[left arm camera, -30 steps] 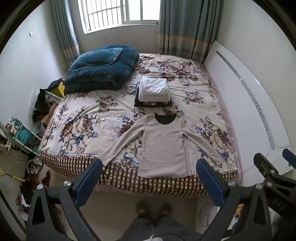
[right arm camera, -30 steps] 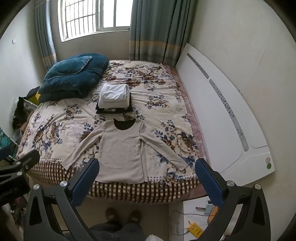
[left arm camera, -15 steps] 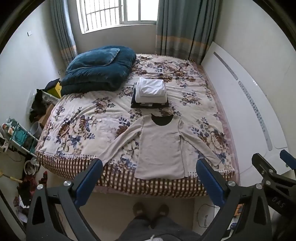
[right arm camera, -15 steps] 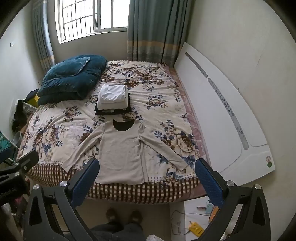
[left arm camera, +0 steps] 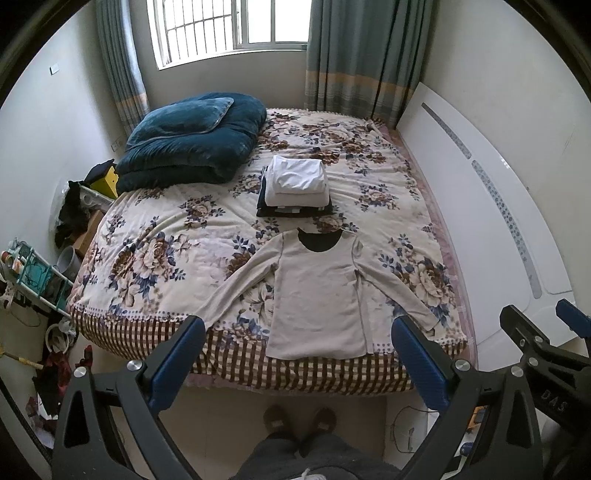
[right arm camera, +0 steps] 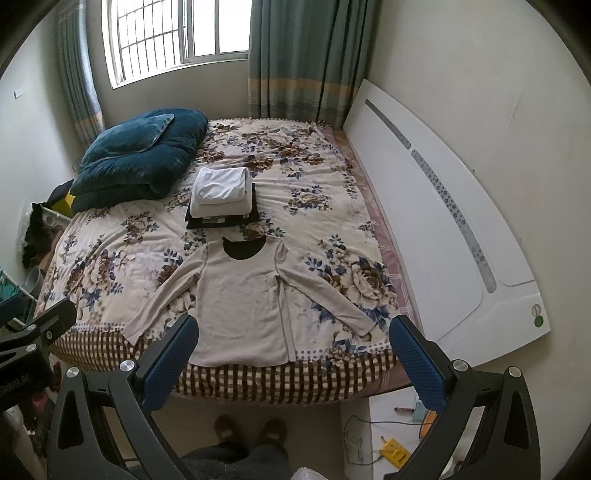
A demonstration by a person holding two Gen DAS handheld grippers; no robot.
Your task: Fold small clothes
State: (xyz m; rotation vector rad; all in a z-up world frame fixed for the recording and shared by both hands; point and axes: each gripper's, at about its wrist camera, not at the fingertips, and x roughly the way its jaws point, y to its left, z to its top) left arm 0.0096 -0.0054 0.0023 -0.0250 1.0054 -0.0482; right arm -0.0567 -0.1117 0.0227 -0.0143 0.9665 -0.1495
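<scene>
While both grippers hung over the floor at the near edge of the bed [left arm camera: 155,236], neither touched any cloth. Left gripper [left arm camera: 297,341]: blue fingers [left arm camera: 177,363] spread wide, nothing between them. Right gripper [right arm camera: 293,341]: fingers [right arm camera: 415,363] also spread wide, empty; it also showed at the right edge of the left view.

Beige shirt [left arm camera: 317,295] lay flat and face up on the bed's near half, hem over the checked near border, dark neckline toward the far side. Both long sleeves were spread out, angled down to left and right; the right cuff ended near the bed's right corner. Not folded.

Stack [left arm camera: 295,188] of folded clothes sat just beyond the collar, mid-bed: white pieces on top, dark ones underneath. It was apart from the shirt.

Blue quilt [left arm camera: 192,144] with a pillow on it was bundled at the far left corner. White headboard [left arm camera: 491,206] ran along the right side. Window [left arm camera: 229,29] and curtains were on the far wall. Person's feet [left arm camera: 299,421] stood on the floor just below the shirt hem. Clutter and a rack [left arm camera: 33,269] stood on the left of the bed.
</scene>
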